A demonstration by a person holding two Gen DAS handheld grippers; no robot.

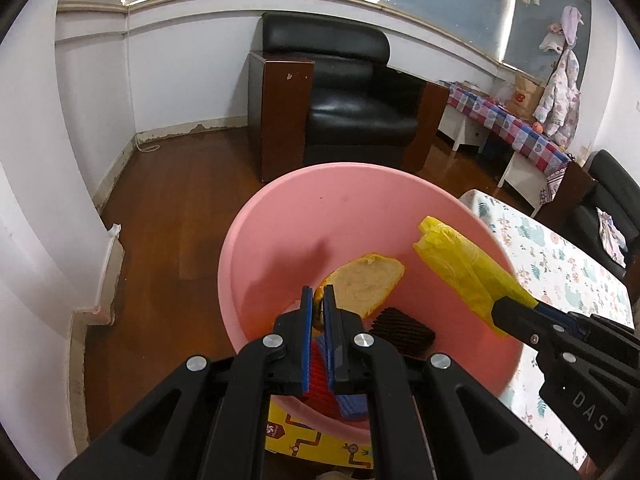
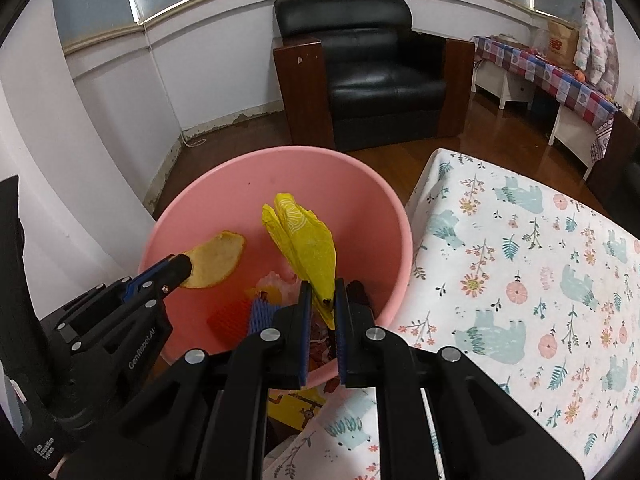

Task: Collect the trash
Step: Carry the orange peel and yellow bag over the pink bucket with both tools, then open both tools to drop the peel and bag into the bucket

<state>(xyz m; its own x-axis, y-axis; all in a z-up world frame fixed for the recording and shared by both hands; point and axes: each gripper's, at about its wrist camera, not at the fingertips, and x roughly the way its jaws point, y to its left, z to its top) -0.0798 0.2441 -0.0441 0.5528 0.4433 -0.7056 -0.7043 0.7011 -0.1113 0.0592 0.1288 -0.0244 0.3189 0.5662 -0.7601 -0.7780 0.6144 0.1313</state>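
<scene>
the left hand-held gripper [image 1: 318,300] is clenched on a pale, curved piece of fruit peel [image 1: 366,284], and the right hand-held gripper [image 2: 323,300] pinches a crumpled yellow plastic wrapper [image 2: 306,246]. both pieces hang over the round pink plastic basin [image 2: 280,168], which already holds red and blue foam netting and other scraps. dropping these two is left; the floral-clothed desk [image 2: 520,280] shows no more trash.

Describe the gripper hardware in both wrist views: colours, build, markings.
The left gripper and right gripper match: matte black linkage arms with round silver pivot bolts and triangular cutouts, plus flat fingers faced with ribbed blue pads. White lettering shows on the bodies: "DAS" on the right one, "GenRobot.AI" on the left. No cables, hands or sleeves are clearly visible.
</scene>
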